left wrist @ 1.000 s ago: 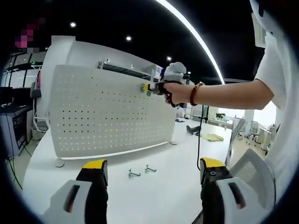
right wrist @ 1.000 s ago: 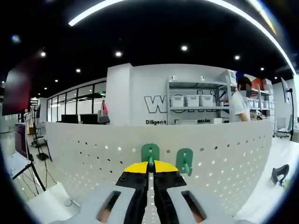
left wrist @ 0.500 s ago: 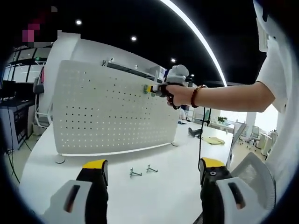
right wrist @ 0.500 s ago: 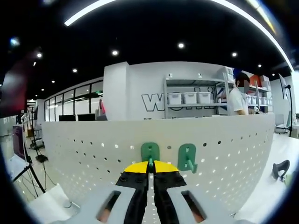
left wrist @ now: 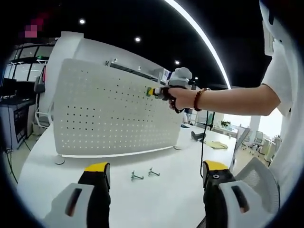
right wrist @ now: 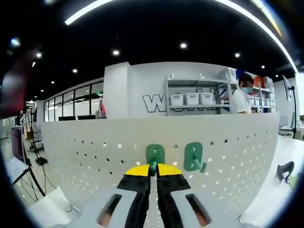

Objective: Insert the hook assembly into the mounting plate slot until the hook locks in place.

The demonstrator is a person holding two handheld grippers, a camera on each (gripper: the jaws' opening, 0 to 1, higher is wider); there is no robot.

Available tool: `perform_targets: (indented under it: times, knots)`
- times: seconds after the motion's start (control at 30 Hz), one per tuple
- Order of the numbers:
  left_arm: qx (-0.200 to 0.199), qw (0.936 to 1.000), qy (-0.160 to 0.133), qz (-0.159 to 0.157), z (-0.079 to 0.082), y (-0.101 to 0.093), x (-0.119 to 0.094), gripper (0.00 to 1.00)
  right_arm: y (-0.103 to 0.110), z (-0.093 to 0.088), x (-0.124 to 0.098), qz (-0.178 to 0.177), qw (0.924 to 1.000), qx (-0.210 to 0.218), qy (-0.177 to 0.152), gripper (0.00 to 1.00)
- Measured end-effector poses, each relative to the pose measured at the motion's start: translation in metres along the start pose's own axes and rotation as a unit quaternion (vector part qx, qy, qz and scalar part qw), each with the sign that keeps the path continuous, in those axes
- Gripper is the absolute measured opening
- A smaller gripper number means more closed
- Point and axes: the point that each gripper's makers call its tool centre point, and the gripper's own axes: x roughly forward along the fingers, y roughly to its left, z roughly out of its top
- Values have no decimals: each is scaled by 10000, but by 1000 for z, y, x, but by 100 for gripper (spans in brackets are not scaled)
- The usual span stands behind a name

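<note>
- In the left gripper view, we saw the left gripper [left wrist: 154, 178] with its yellow-tipped jaws wide apart and nothing between them, low over the white table [left wrist: 166, 199].
- Two small metal hooks [left wrist: 142, 174] lay loose on the table in the gap between those jaws, near the foot of the pegboard [left wrist: 109, 116]; they were too small for us to make out their shape.
- A person's hand [left wrist: 179, 97] held the right gripper [left wrist: 161, 90] up against the board near its top edge. Its jaws and whatever they carried were too small and too covered by the hand for us to read from here.
- The person's white sleeve [left wrist: 278, 66] was cut off at the picture's edge.
- In the right gripper view, the right gripper [right wrist: 152, 169] had its jaws nearly closed on the stem of a green hook [right wrist: 155, 155], whose plate sat against the pegboard face. We could not tell whether it was seated in the holes, since the jaw tips hid its lower end.
- A second green hook [right wrist: 194, 157] hung on the board just beside the first, tilted slightly.
- Beyond the board's top edge, large wall lettering [right wrist: 159, 103] began "wo"; a shelf of bins [right wrist: 194, 100] covered the rest, so we could read no more.
- A dark object [right wrist: 283, 172] on the table at the far edge was too distorted to identify.
</note>
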Motion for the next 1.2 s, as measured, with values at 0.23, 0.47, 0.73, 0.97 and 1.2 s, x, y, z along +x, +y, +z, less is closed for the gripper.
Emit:
perform_targets:
  times: [0.23, 0.47, 0.73, 0.97, 1.2]
  knots:
    - [28, 10000, 32, -12, 0, 1, 3, 81, 2, -5, -4, 50, 10000, 38, 39, 8]
    - [106, 9998, 138, 12, 2, 3, 6, 79, 8, -14, -13, 181, 9997, 102, 123, 9]
    - [205, 9992, 344, -32, 0, 0, 12, 77, 16, -27, -30, 346, 9992, 137, 174, 10]
    - [25, 9975, 690, -120, -11, -4, 20, 74, 24, -34, -44, 624, 9975, 288, 134, 15]
    - [245, 9971, 654, -294, -12, -13, 28, 74, 26, -45, -62, 834, 9959, 321, 149, 19]
